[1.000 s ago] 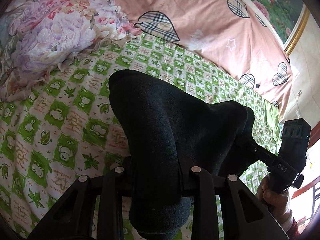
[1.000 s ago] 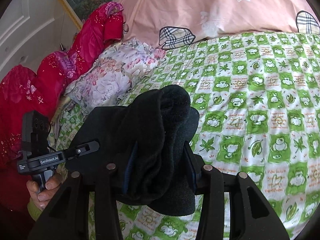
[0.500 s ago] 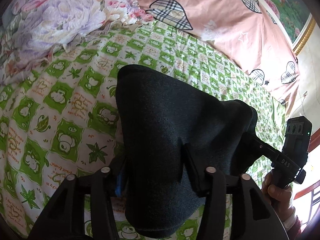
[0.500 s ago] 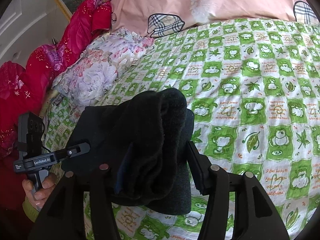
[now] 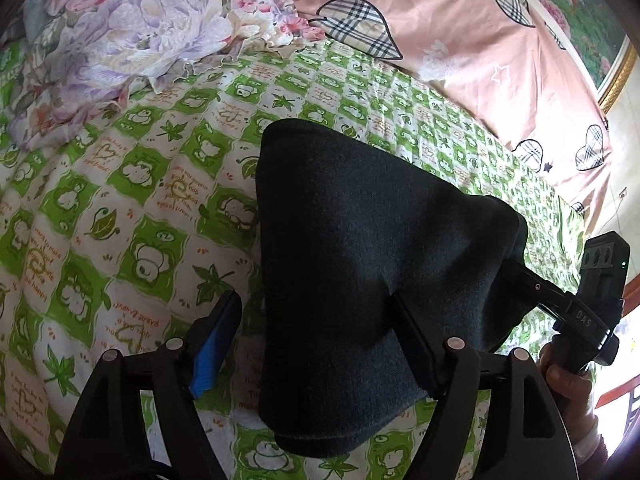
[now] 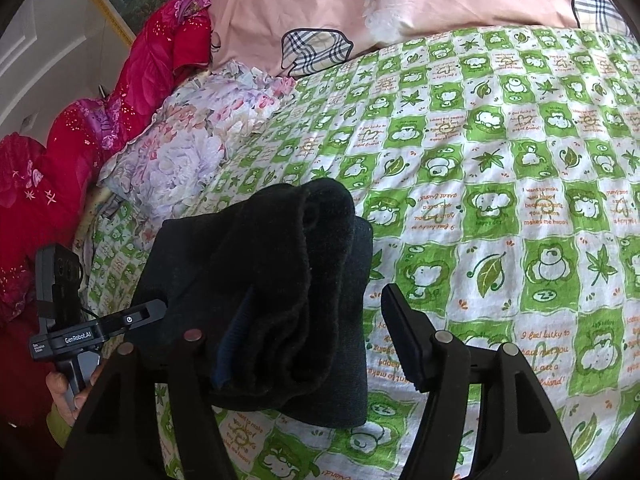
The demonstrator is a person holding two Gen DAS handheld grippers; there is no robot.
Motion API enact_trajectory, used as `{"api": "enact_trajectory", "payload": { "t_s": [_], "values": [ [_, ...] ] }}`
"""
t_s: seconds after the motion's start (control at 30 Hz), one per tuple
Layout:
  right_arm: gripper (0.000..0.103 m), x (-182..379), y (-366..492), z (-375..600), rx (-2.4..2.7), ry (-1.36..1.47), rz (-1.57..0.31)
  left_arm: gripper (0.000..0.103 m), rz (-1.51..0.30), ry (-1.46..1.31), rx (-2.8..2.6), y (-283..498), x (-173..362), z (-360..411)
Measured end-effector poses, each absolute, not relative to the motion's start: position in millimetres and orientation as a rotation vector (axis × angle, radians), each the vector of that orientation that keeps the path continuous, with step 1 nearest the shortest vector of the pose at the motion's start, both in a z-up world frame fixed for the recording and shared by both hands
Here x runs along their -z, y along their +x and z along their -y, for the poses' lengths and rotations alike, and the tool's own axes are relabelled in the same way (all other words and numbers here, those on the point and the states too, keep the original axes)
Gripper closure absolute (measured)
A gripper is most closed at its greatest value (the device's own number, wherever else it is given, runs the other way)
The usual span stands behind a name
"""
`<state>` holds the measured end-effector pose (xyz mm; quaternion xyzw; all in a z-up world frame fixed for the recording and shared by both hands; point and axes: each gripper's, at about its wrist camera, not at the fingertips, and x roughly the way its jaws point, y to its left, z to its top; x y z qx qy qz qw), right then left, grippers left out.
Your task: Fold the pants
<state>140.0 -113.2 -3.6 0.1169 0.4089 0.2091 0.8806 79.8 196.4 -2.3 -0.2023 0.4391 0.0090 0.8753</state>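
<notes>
The dark pants (image 5: 352, 248) lie folded in a thick bundle on the green checked bedspread (image 5: 120, 184). My left gripper (image 5: 316, 320) is open, its fingers spread on either side of the bundle's near end. My right gripper (image 6: 316, 320) is open too; the bundle (image 6: 280, 280) lies against its left finger and the right finger stands clear of the cloth. Each gripper shows in the other's view: the right one (image 5: 576, 312) at the bundle's far side, the left one (image 6: 96, 328) at its left.
A floral quilt (image 5: 120, 28) is bunched at the bed's left. A pink cover with plaid hearts (image 5: 460, 40) lies at the back. A red garment (image 6: 100, 120) lies beyond the quilt. A framed picture (image 5: 600, 12) hangs on the wall.
Both grippers have opened and let go of the pants. The bundle has come down onto the bedspread and both cameras sit lower over the bed.
</notes>
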Motion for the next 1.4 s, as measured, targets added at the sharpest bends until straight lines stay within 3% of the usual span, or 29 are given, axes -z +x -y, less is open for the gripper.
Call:
{"api": "enact_trajectory", "payload": {
  "t_s": [1.4],
  "values": [
    [0.006,-22.7,38.2,61.4,-0.392,-0.058,-0.734,0.019,-0.805,-0.151,-0.153,-2.1,-29.7,-133.4]
  ]
}}
